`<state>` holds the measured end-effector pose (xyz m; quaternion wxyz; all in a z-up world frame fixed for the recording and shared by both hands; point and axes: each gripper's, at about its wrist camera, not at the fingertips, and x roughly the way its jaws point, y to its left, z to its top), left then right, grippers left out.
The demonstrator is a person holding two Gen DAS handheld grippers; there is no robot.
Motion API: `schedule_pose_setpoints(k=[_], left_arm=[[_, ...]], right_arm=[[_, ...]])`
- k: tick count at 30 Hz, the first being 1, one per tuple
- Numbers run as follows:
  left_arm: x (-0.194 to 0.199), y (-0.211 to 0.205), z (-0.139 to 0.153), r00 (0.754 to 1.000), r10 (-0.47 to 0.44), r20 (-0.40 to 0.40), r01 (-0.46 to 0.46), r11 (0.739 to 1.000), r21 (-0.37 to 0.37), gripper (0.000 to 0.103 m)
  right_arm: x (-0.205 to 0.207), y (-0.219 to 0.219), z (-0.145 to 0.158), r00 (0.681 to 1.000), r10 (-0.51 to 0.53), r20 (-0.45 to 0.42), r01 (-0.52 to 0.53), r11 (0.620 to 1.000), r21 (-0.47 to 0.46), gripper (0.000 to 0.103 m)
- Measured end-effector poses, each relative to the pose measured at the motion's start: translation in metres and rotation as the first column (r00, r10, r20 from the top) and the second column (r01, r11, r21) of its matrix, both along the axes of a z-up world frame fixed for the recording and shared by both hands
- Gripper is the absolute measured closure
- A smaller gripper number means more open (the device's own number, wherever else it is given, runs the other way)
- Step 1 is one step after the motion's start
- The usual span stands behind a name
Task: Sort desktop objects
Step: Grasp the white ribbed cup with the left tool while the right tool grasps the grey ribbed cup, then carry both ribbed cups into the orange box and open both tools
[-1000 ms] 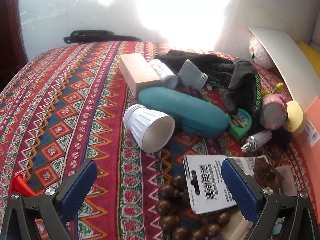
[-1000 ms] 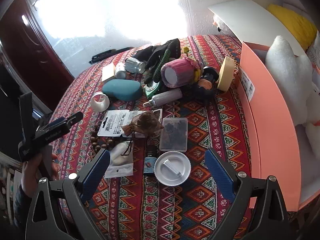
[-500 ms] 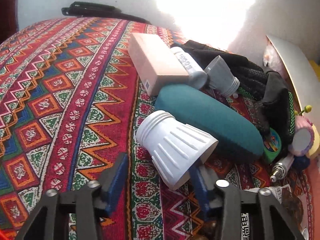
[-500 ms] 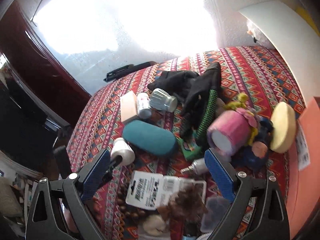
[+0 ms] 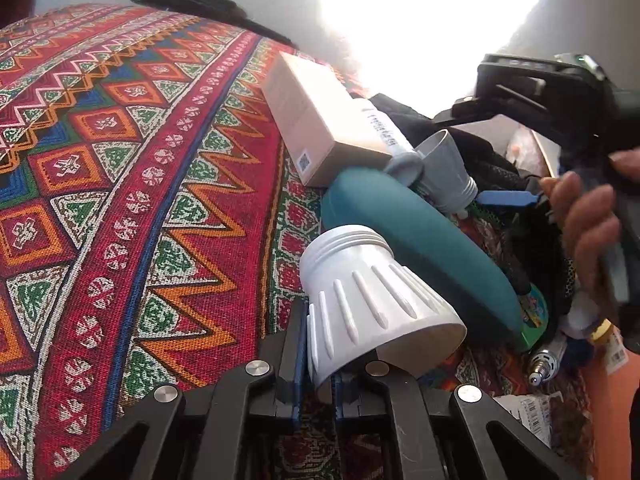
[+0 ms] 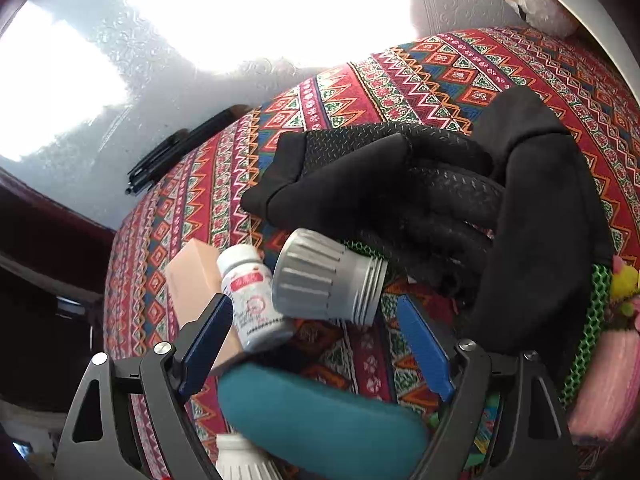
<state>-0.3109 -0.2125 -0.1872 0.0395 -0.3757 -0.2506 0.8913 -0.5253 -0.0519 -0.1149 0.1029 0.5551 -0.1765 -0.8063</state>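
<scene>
Clamping the rim of a white ribbed cup (image 5: 372,312), the left gripper (image 5: 316,364) has its blue pads drawn narrow around the cup's thin wall, one pad outside and one inside the wide mouth. The cup lies on its side on the patterned tablecloth (image 5: 132,200), threaded neck pointing away from the camera, and its flank touches a teal oval case (image 5: 420,240) just behind it. Beyond the case a tan rectangular box (image 5: 320,120) lies flat, with a white pill bottle (image 5: 386,130) resting along its right edge and a grey ribbed cup (image 5: 446,172) next to the bottle's cap. At the right edge of this view a hand (image 5: 588,224) grips the handle of the right gripper, one blue finger (image 5: 506,198) of which reaches in over the grey cup.

From the right wrist view, the right gripper (image 6: 320,344) stands wide open, its blue pads on either side of the grey ribbed cup and the white pill bottle without touching either that I can see. The grey cup lies tipped on its side, its wide end against the bottle and its threaded end toward a pair of black gloves (image 6: 400,184) heaped toward the far side of the cloth. The tan box sits just left of the bottle, the teal case lies near the camera between the gripper's arms, and a black pen-like object (image 6: 188,148) rests at the far left edge of the cloth.
</scene>
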Motion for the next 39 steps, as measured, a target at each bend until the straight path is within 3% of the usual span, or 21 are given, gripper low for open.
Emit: schedule_pose_setpoints(k=[2,4,9,14,18,21,26,31,39], left_arm=[[0.0,-0.001,0.0,1.0,-0.001,-0.003,0.001,1.0,0.01,0.097],[0.001,-0.002,-0.001,1.0,0.0,-0.007,0.0,1.0,0.025,0.098],[0.009,-0.005,0.005,0.998,-0.003,-0.057,0.005,0.999,0.042,0.1],[0.032,-0.002,0.021,0.996,0.003,-0.085,-0.001,1.0,0.02,0.101],[0.063,0.005,0.045,0.995,0.01,-0.098,-0.003,0.998,0.069,0.101],[0.096,0.024,0.078,0.989,-0.025,-0.146,0.029,0.999,0.019,0.101],[0.157,0.055,0.132,0.968,-0.089,-0.236,0.084,0.996,-0.032,0.101],[0.194,0.088,0.17,0.942,-0.167,-0.293,0.16,0.986,-0.045,0.101],[0.237,0.144,0.225,0.884,-0.289,-0.368,0.281,0.957,-0.075,0.101]], right_arm=[[-0.014,-0.005,-0.012,0.999,-0.036,0.027,0.035,0.999,0.026,0.016],[-0.018,-0.006,-0.02,0.998,-0.052,0.043,0.052,0.999,0.016,0.041],[0.017,0.007,-0.001,0.999,-0.036,-0.022,0.034,0.997,-0.068,0.041],[0.089,0.043,0.038,0.998,-0.002,-0.063,-0.008,0.985,-0.17,0.041],[0.151,0.08,0.067,0.995,0.008,-0.099,-0.03,0.975,-0.22,0.041],[0.195,0.107,0.086,0.991,0.008,-0.137,-0.039,0.973,-0.226,0.041],[0.268,0.152,0.117,0.98,0.007,-0.198,-0.055,0.97,-0.236,0.041],[0.341,0.198,0.149,0.966,0.005,-0.259,-0.071,0.967,-0.245,0.041],[0.413,0.248,0.184,0.942,-0.024,-0.334,-0.069,0.963,-0.262,0.041]])
